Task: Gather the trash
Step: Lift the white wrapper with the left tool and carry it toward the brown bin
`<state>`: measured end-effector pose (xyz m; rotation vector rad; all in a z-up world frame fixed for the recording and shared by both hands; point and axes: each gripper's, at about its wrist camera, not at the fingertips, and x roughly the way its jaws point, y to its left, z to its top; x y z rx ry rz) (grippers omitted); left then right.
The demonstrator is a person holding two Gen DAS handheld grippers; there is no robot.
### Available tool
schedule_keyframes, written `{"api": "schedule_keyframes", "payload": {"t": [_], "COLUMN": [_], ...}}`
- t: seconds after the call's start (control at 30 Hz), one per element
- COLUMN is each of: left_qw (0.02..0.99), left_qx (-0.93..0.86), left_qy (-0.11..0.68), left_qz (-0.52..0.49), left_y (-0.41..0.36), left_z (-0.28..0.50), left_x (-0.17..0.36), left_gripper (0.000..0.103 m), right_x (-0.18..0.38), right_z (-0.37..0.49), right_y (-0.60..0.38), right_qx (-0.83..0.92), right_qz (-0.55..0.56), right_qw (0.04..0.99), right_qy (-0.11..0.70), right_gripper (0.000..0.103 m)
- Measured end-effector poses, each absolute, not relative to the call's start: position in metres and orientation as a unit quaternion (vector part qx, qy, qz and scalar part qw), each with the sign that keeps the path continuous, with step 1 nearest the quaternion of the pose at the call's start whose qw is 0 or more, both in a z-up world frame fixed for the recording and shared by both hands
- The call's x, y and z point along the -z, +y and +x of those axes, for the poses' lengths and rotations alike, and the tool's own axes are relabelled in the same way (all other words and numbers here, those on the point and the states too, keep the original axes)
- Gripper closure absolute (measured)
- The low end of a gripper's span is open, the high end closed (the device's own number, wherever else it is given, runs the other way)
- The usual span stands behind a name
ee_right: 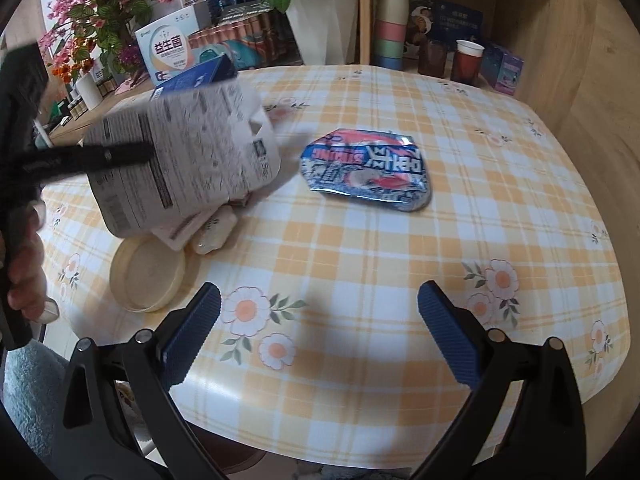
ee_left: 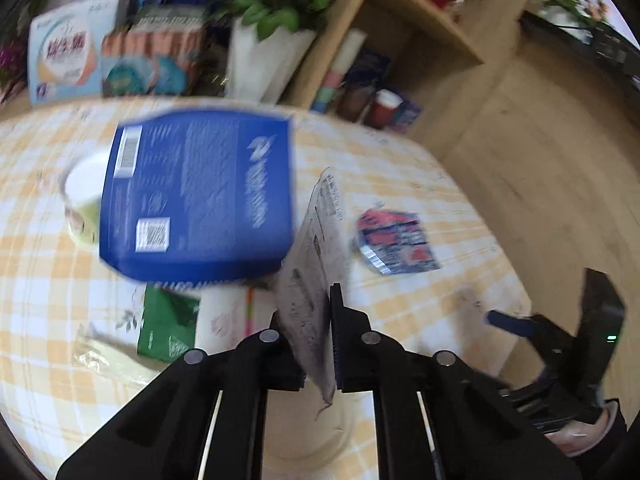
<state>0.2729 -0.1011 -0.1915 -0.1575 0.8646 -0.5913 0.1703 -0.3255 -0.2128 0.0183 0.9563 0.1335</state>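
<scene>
Gripping a printed white carton (ee_left: 316, 280) edge-on, the left gripper (ee_left: 310, 344) has its jaws clamped on it above the checked tablecloth (ee_left: 420, 184).
Right wrist view: right gripper (ee_right: 320, 320) jaws stand apart and empty; a crumpled foil lid (ee_right: 366, 170) lies far beyond them.

Left wrist view was motion-blurred: print on the blue box (ee_left: 196, 192) and the grey printed carton (ee_left: 316, 280) was unreadable. The box hid most of the white cup (ee_left: 82, 196) near the table's far left edge. Green packet (ee_left: 168, 328) was partly covered. Bottom edge cut off the right gripper (ee_right: 318, 308) body.
</scene>
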Motion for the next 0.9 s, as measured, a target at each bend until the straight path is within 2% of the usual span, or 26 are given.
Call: {"api": "schedule_keyframes", "payload": {"t": [0.2, 0.4, 0.6, 0.9], "left_qw": [0.881, 0.915, 0.931, 0.930], "left_qx": [0.304, 0.244, 0.147, 0.075], "left_qy": [0.354, 0.305, 0.306, 0.329], "left_qz": [-0.074, -0.099, -0.131, -0.149], "left_y": [-0.097, -0.041, 0.047, 0.119], "left_z": [0.253, 0.226, 0.189, 0.141], "left_x": [0.142, 0.111, 0.120, 0.152], "left_gripper": [0.094, 0.094, 0.094, 0.094], "right_x": [0.207, 0.205, 0.212, 0.241], "right_z": [0.169, 0.177, 0.207, 0.266], "right_y": [-0.305, -0.277, -0.231, -0.168], "right_qx": [-0.085, -0.127, -0.198, -0.267], "right_qz": [0.003, 0.004, -0.052, -0.160], "right_qw": [0.889, 0.888, 0.870, 0.819], "right_qy": [0.450, 0.443, 0.448, 0.482], "right_gripper": [0.006, 0.006, 0.006, 0.006]}}
